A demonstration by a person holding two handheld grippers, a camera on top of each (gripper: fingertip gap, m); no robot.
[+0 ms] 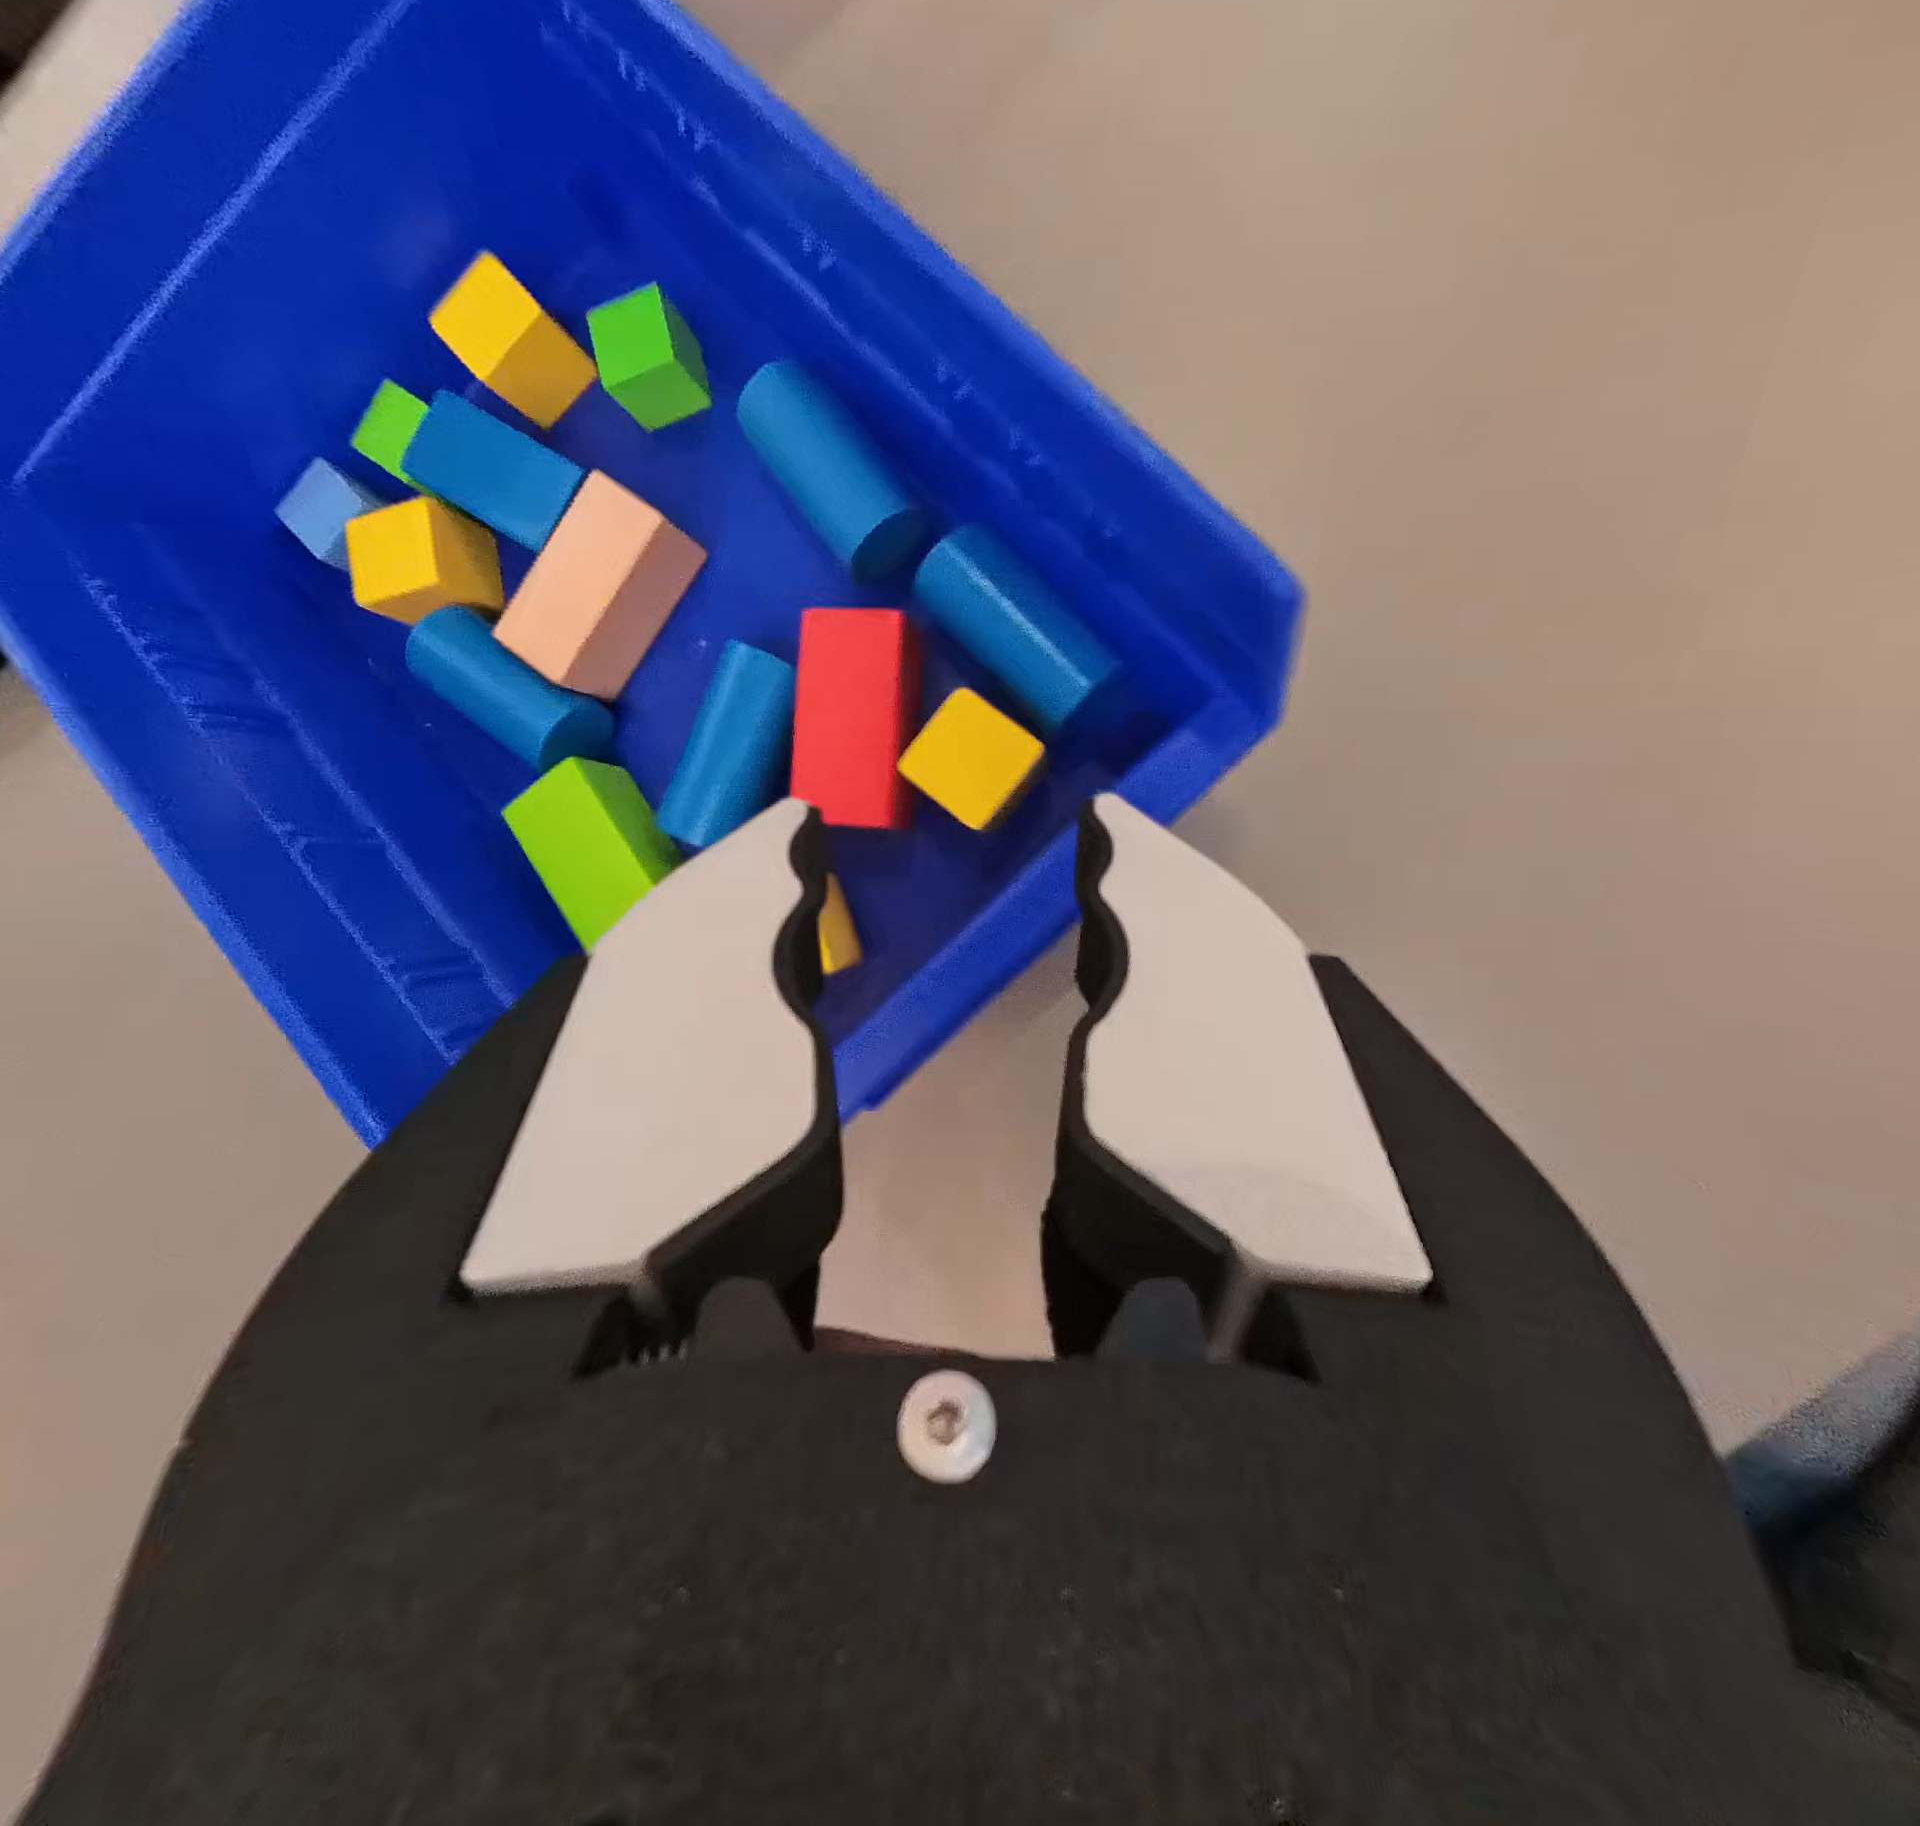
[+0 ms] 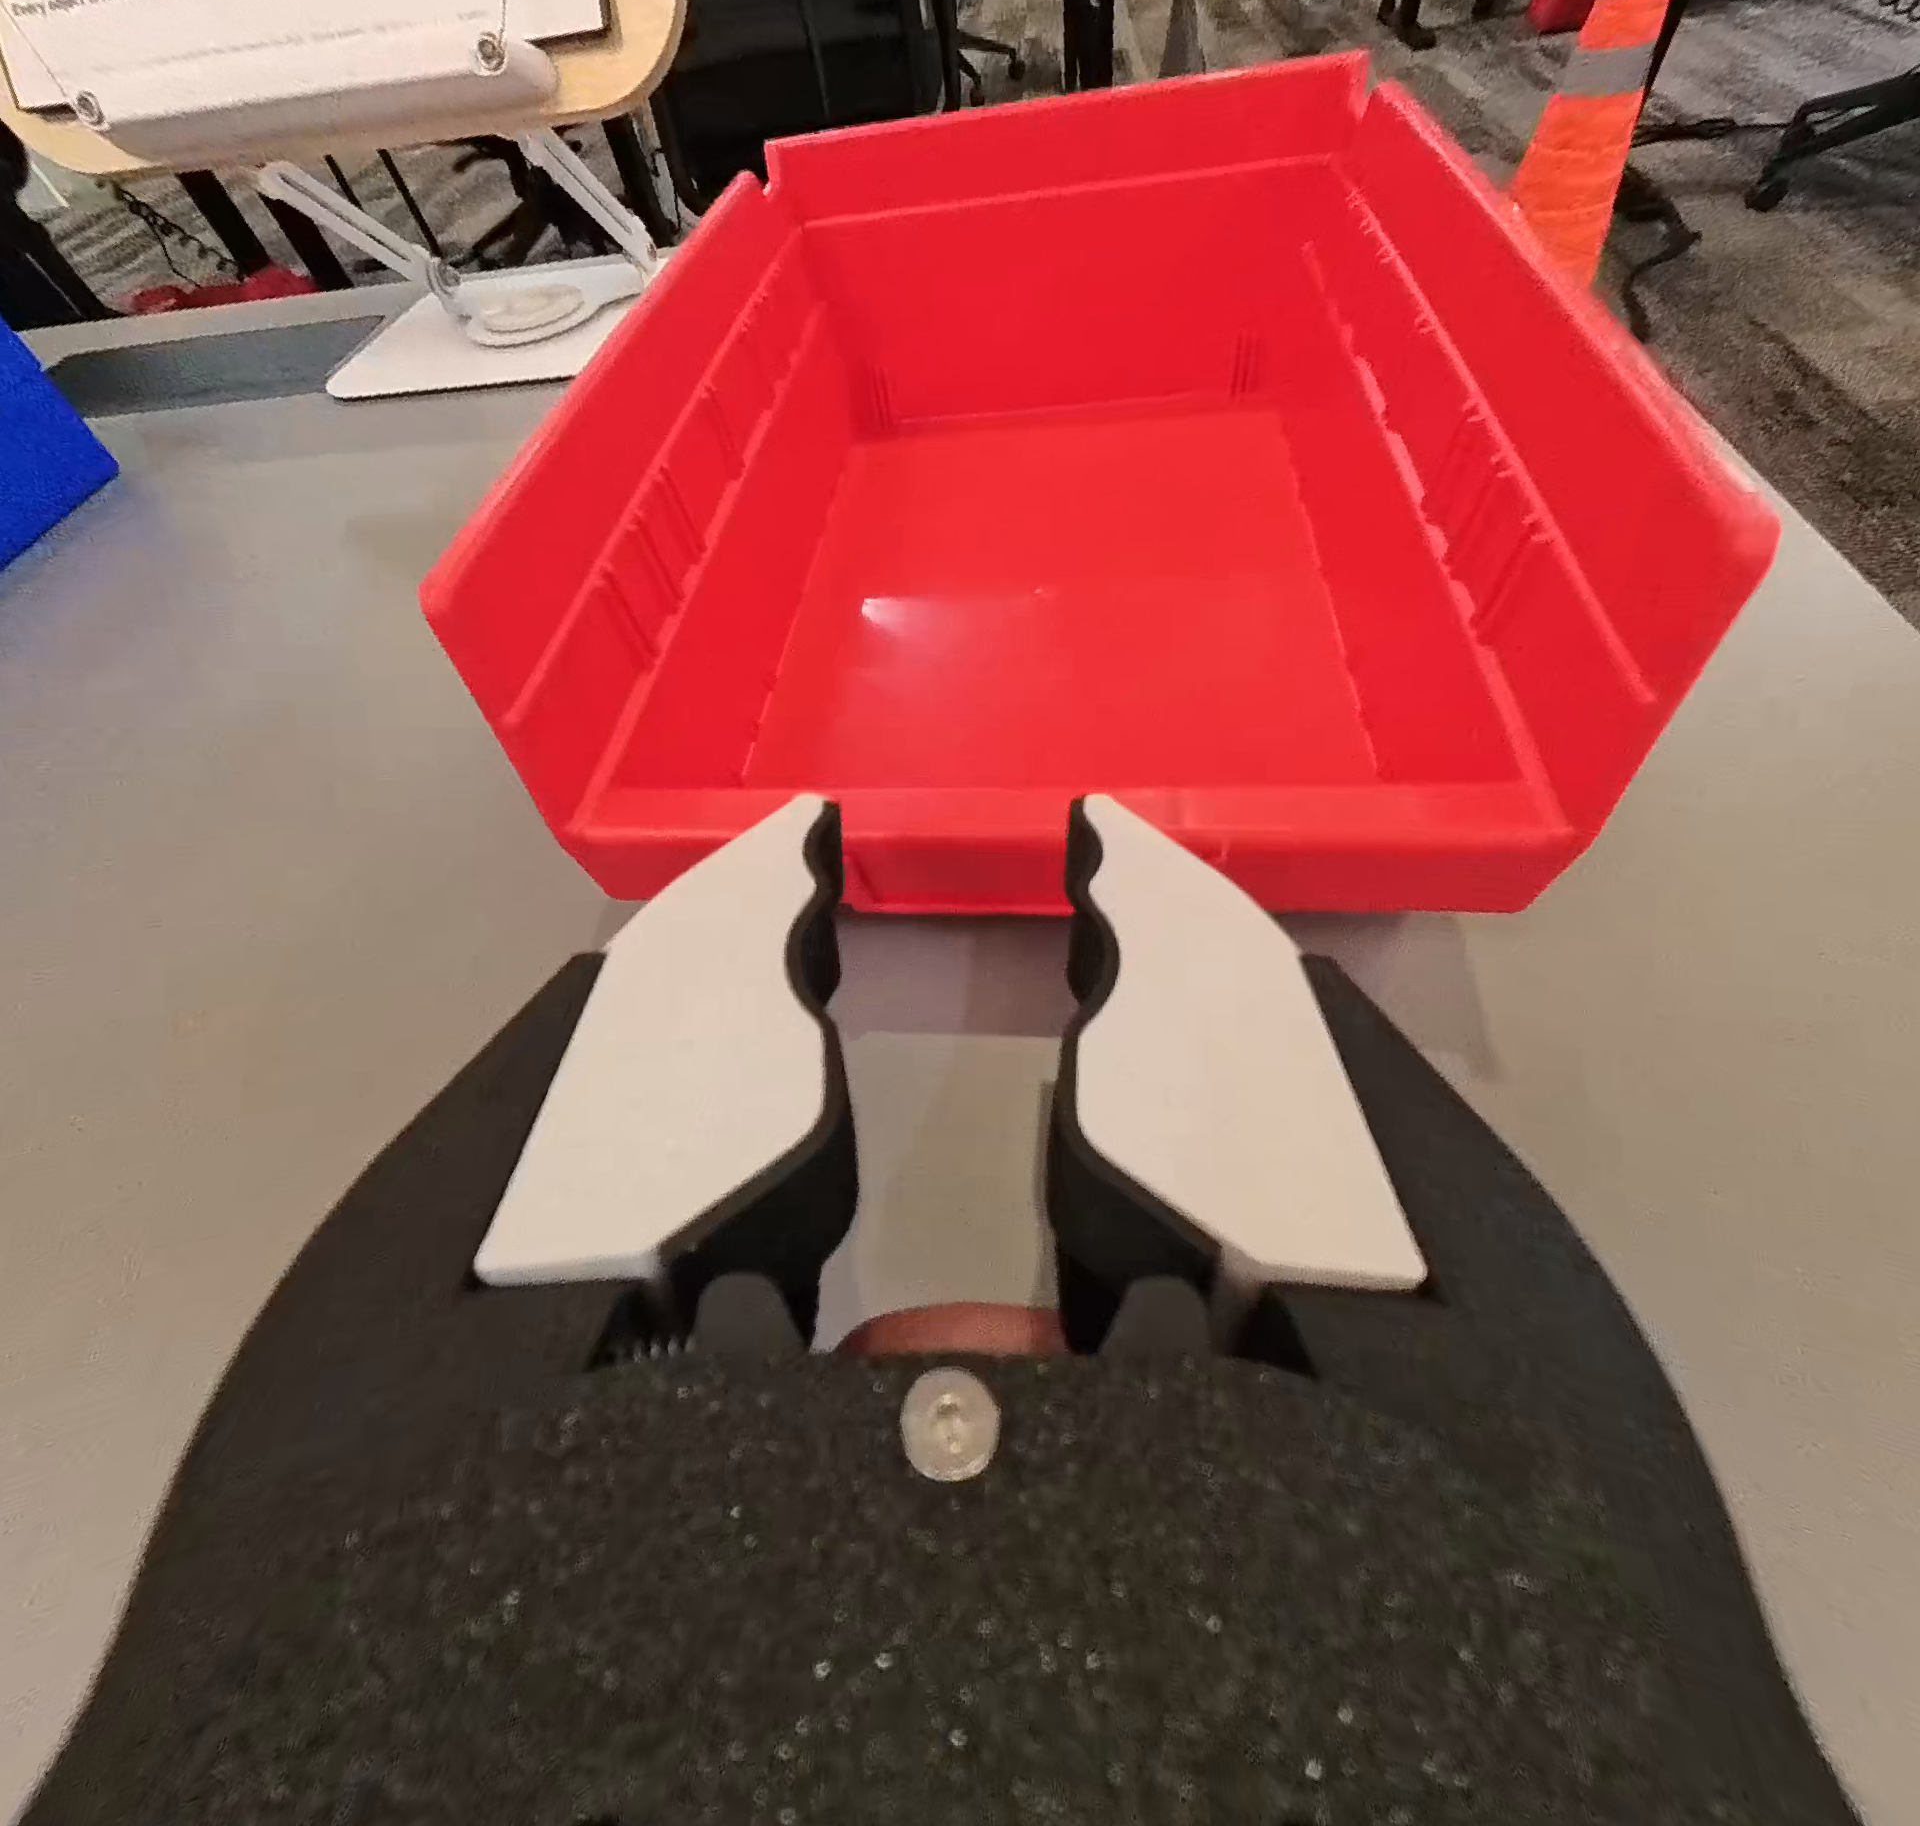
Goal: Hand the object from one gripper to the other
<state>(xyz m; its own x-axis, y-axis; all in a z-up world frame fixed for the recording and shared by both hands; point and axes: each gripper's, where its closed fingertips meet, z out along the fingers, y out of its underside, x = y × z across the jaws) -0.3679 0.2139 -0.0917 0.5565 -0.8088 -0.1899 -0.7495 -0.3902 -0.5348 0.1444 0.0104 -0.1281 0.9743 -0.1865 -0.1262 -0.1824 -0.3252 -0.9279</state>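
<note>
In the left wrist view a blue bin [image 1: 260, 218] holds several coloured wooden blocks: a red block [image 1: 852, 716], yellow cubes [image 1: 971, 758], blue cylinders [image 1: 831, 472], green blocks [image 1: 587, 846] and a peach block [image 1: 603, 581]. My left gripper [image 1: 945, 815] is open and empty, hovering over the bin's near corner, its tips just short of the red block. In the right wrist view my right gripper [image 2: 951, 810] is open and empty, above the table just in front of an empty red bin [image 2: 1662, 571].
Both bins stand on a grey table [image 2: 260, 737]. A corner of the blue bin [image 2: 42, 446] shows at the left edge of the right wrist view. Behind the table are a white stand with a paper sheet [image 2: 312, 0], an orange cone [image 2: 1590, 114] and chair legs.
</note>
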